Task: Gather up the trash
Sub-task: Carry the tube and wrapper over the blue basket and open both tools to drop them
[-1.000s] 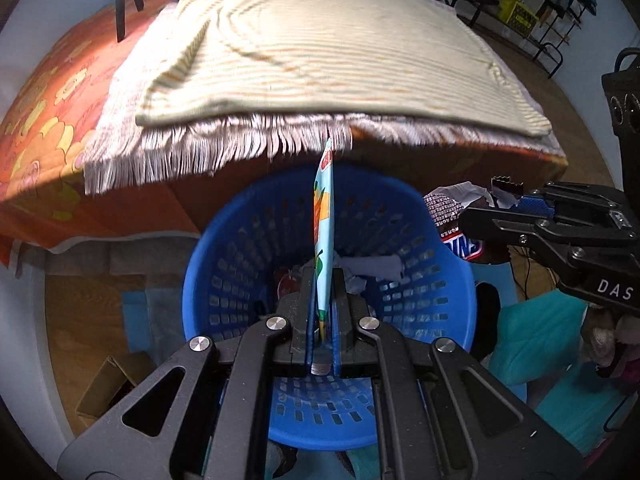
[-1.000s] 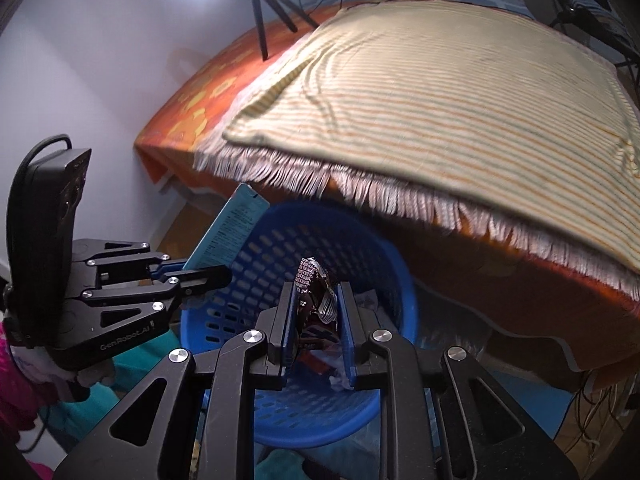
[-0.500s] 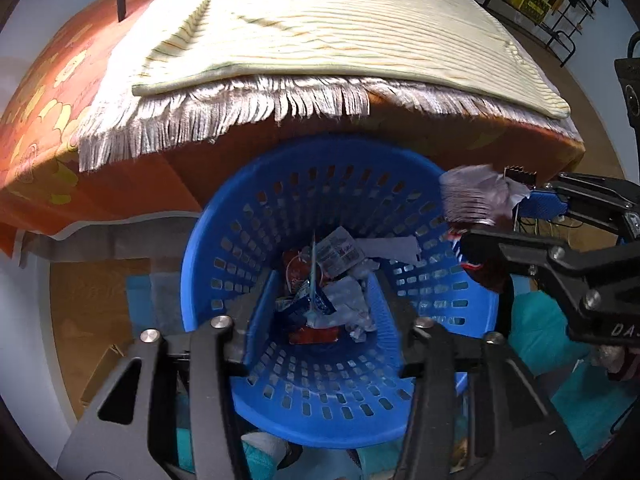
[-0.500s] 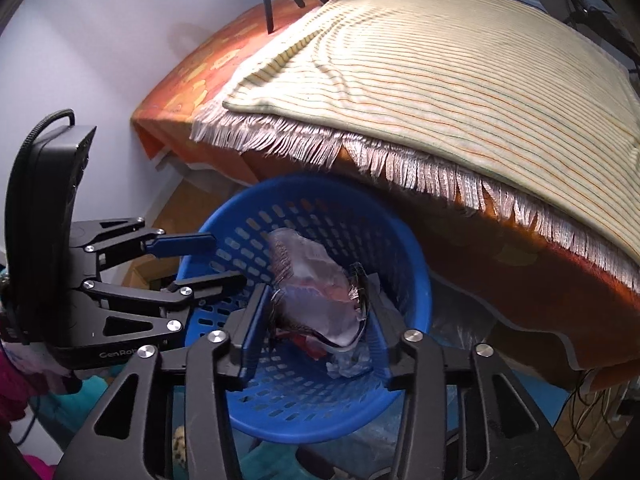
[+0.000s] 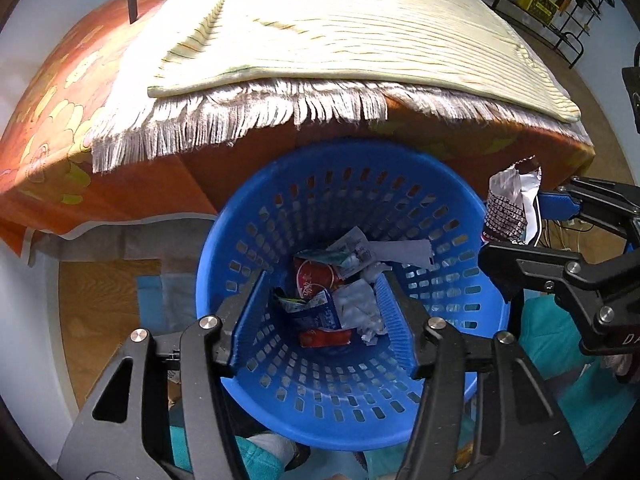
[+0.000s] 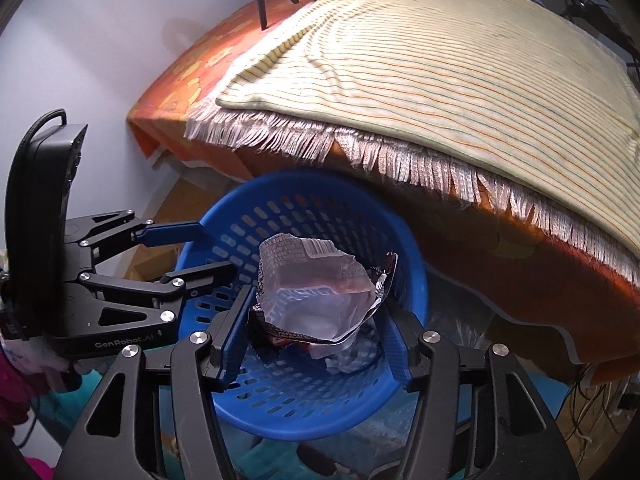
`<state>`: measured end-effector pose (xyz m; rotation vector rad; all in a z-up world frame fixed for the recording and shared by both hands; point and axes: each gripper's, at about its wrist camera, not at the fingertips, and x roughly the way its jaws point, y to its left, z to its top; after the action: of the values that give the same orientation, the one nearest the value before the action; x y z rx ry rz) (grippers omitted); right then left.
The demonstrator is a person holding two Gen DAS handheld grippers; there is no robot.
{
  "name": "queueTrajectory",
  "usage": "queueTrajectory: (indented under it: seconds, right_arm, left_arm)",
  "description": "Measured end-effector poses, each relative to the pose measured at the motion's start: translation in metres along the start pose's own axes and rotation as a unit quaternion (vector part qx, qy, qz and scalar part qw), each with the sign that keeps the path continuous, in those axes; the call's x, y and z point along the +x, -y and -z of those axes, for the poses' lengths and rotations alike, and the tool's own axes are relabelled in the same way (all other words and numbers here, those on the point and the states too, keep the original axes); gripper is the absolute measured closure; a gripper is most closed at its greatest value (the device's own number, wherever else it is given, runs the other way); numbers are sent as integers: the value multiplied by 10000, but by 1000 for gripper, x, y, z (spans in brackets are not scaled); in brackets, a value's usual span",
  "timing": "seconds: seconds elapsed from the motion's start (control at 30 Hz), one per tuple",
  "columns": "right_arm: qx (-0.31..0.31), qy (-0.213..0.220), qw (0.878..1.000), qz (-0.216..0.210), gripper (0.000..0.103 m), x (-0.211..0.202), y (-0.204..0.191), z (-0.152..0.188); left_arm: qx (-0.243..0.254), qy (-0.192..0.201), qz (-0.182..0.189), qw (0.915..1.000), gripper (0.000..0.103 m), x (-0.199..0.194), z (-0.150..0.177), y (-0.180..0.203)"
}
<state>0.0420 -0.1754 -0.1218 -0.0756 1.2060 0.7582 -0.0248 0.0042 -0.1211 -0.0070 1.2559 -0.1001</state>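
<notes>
Standing upright between right tool [image 6: 320, 332] fingers: wrapper [image 6: 316, 292].

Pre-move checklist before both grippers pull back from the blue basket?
1. left gripper open and empty: ok.
2. right gripper open: ok.
3. silver wrapper clear of right fingers: cannot tell; it sits between the jaws, maybe resting on one.
4. Wrapper over the blue basket: ok in the right wrist view, near the rim in the left.
5. Earlier trash in the basket, blue carton included: ok.
6. Basket under the fringed blanket edge, opening unobstructed: ok.
</notes>
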Motion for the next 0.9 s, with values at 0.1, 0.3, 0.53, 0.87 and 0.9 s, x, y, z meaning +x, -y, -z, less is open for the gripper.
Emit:
queueTrajectory:
  seconds: [0.1, 0.3, 0.53, 0.87, 0.9]
  right_arm:
    - [43, 12, 10000, -89, 45, -1, 1, 0]
    - [138, 92, 9995, -273, 32, -6, 3, -1]
    - [132, 116, 9996, -236, 32, -8, 3, -2]
    - [210, 520, 9984, -107, 32, -38, 9, -9]
    - [196, 580, 9981, -75, 32, -43, 9, -10]
  left_arm:
    - [-41, -1, -16, 10000, 45, 0, -1, -2]
    - [-76, -8, -33, 10000, 45, 0, -1, -2]
    - [-122, 39, -8, 9999, 45, -3, -2, -3]
    - [-165, 422, 153, 9989, 43, -33, -16, 3]
    - [-152, 502, 168, 9985, 41, -38, -19, 5]
